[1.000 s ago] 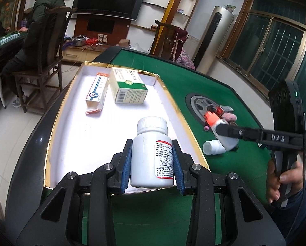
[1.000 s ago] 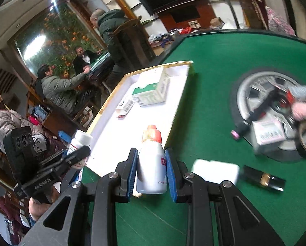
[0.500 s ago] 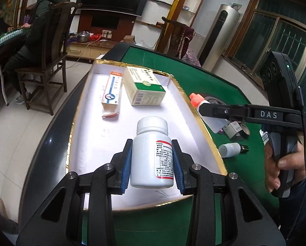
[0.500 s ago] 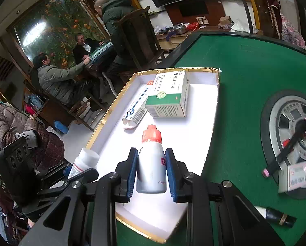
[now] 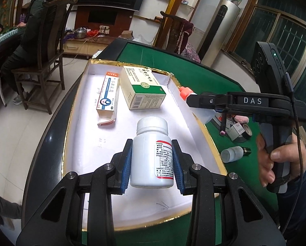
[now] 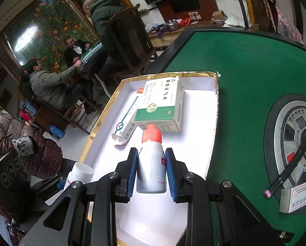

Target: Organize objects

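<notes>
A green felt table (image 6: 245, 65) with a dark rim carries everything, and a round control panel (image 6: 292, 143) is set into its middle. Along the table's left edge lies a shallow white tray (image 5: 87, 143) with a gold-foil rim, its long side running away from the cameras.

In the tray's far half sit two cartons side by side. The green-and-white box (image 5: 141, 87) lies flat nearer the tray's right wall; the narrow blue-and-white box (image 5: 107, 96) lies to its left with one end flap hanging open.

The left gripper (image 5: 151, 162) is clamped on a white pill bottle (image 5: 151, 157), blue pads pressed against both sides, holding it upright above the tray's near half; whether its base touches the tray floor cannot be told. The right gripper (image 6: 151, 170) pinches a small bottle with an orange cap (image 6: 151, 160), also upright, over the tray near its right wall, just in front of the green-and-white box.

On the felt outside the tray's right wall, a small capless white bottle (image 5: 231, 153) lies on its side. Around the control panel rest a small white carton (image 6: 296, 199) and a black stick with a pink tip (image 6: 283, 172) lying across the panel.
</notes>
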`<state>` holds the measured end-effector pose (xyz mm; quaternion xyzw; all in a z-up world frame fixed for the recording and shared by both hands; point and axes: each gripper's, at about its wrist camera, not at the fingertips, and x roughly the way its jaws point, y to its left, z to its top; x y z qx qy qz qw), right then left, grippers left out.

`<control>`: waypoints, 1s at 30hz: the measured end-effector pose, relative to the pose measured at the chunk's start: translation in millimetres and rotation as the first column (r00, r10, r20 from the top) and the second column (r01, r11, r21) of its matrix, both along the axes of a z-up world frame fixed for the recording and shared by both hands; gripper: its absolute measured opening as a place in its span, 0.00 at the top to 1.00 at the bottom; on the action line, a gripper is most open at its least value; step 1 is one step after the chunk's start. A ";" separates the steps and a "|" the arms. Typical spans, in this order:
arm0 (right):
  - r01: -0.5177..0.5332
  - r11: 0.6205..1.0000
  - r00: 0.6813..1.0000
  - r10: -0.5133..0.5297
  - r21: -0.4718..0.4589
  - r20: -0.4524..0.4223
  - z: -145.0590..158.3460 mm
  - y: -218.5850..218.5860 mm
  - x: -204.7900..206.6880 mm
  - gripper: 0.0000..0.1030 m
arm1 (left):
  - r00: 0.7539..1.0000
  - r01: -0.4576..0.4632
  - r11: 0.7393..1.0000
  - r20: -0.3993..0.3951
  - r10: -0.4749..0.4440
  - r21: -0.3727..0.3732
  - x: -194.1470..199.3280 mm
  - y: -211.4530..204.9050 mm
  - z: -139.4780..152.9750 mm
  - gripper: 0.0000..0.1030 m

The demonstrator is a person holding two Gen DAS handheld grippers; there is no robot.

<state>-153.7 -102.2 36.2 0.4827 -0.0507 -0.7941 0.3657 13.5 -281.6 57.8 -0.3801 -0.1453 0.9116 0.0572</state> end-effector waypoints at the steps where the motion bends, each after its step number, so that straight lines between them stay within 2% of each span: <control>1: 0.003 1.000 1.000 -0.003 0.006 0.002 -0.3 -0.3 -2.4 0.75 | 1.000 0.001 1.000 0.006 -0.001 -0.001 -2.7 -0.1 -0.5 0.66; 10: 0.039 0.999 0.999 -0.039 0.037 -0.002 4.3 -10.5 -30.6 0.75 | 0.998 0.008 1.000 0.058 -0.008 -0.010 -31.9 -1.6 -1.6 0.66; 18: 0.076 0.994 0.997 -0.075 0.083 -0.008 7.0 -30.2 -65.3 0.75 | 0.994 -0.031 0.998 0.106 0.037 -0.051 -57.1 -11.7 -5.7 0.66; 30: 0.125 0.981 0.991 -0.131 0.145 0.028 -16.5 -43.5 -97.9 0.74 | 0.984 -0.032 0.999 0.177 0.036 -0.024 -84.3 -19.3 -22.4 0.66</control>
